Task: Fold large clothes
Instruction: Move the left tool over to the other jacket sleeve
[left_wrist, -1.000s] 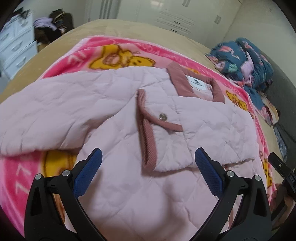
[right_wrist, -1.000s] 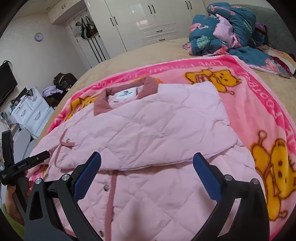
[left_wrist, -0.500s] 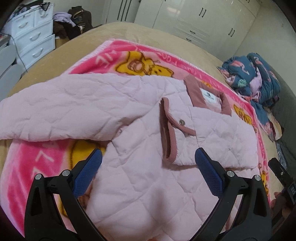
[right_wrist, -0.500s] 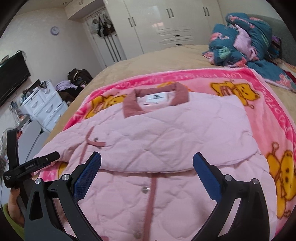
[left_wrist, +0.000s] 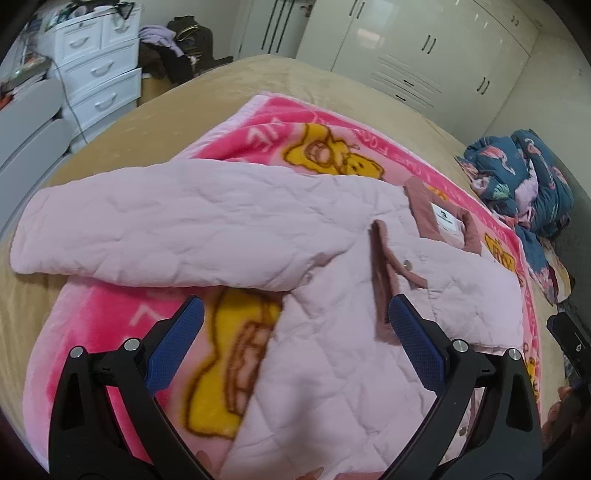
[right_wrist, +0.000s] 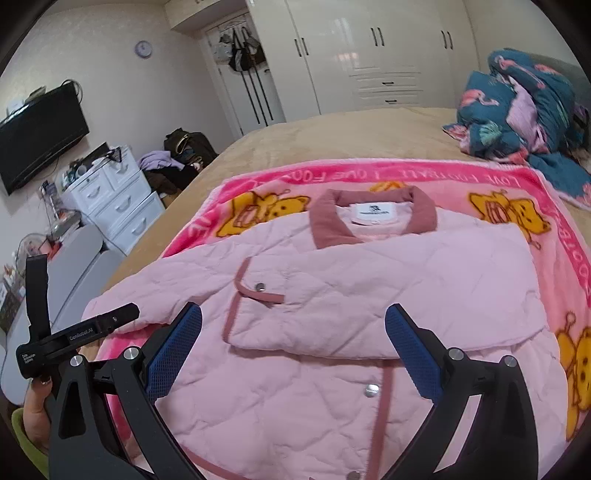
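Blue-padded fingers frame both views. Left gripper hangs spread wide over the jacket's side edge, nothing between the pads. Right gripper likewise spread and empty, above the jacket's button front.

Jacket: pale pink, quilted, lying flat on a pink cartoon blanket on the bed. One sleeve already folded across the chest, cuff with its snap on top. Other sleeve stretched straight out toward the left, reaching past the blanket edge. Collar at the far end, label showing.

Handling, as a judgement: padded, soft, light for its bulk; holds no crease, tends to spring open. Smooth shell likely to slide on itself. Best hold for the outstretched sleeve looks like its far end or a pinch through the quilting, carried across in one sweep.

Against a second ago: left view has swung outward, so the outstretched sleeve shows nearly whole where only part showed; bare blanket sits under the left pad instead of jacket. Right view has pulled back and centred on the collar. Jacket itself unmoved.

Farther off: heap of teal bedding, white drawers, wardrobe doors.
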